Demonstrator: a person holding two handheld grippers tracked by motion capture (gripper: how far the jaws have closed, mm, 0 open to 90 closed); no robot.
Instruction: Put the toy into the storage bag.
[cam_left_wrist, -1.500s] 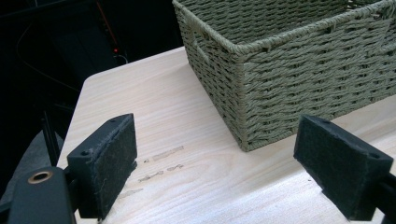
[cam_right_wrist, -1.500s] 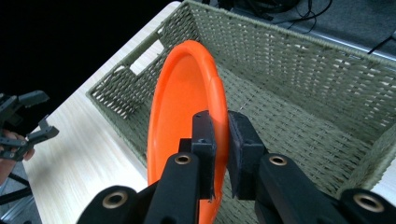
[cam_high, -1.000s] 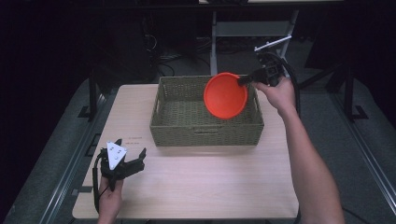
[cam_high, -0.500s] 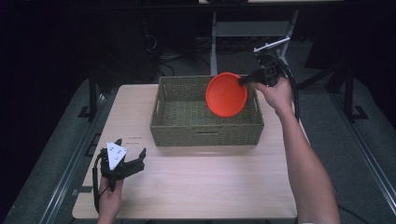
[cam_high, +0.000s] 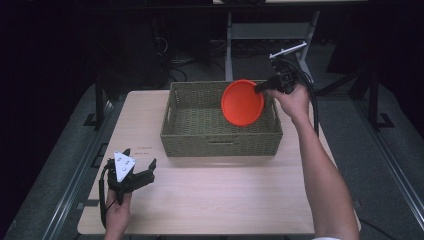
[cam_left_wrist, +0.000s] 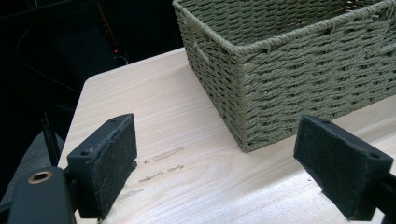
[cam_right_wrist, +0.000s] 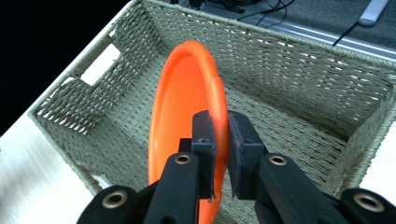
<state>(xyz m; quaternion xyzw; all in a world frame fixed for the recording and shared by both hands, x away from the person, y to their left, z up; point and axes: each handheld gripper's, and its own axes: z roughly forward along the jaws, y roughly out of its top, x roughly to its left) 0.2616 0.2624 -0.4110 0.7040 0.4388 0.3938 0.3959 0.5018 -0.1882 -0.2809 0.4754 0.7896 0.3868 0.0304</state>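
- Your right gripper (cam_right_wrist: 219, 154) is clamped on the orange plate's (cam_high: 242, 102) rim, held on edge over the basket (cam_high: 220, 135).
- Your left gripper (cam_high: 134, 175) rests on the counter (cam_high: 225, 195), jaws wide apart.

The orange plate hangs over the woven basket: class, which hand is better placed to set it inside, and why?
The right. Its tool is shut on the orange plate's rim, holding it on edge above the basket. The left tool sits open at the table's near corner, apart from the basket.
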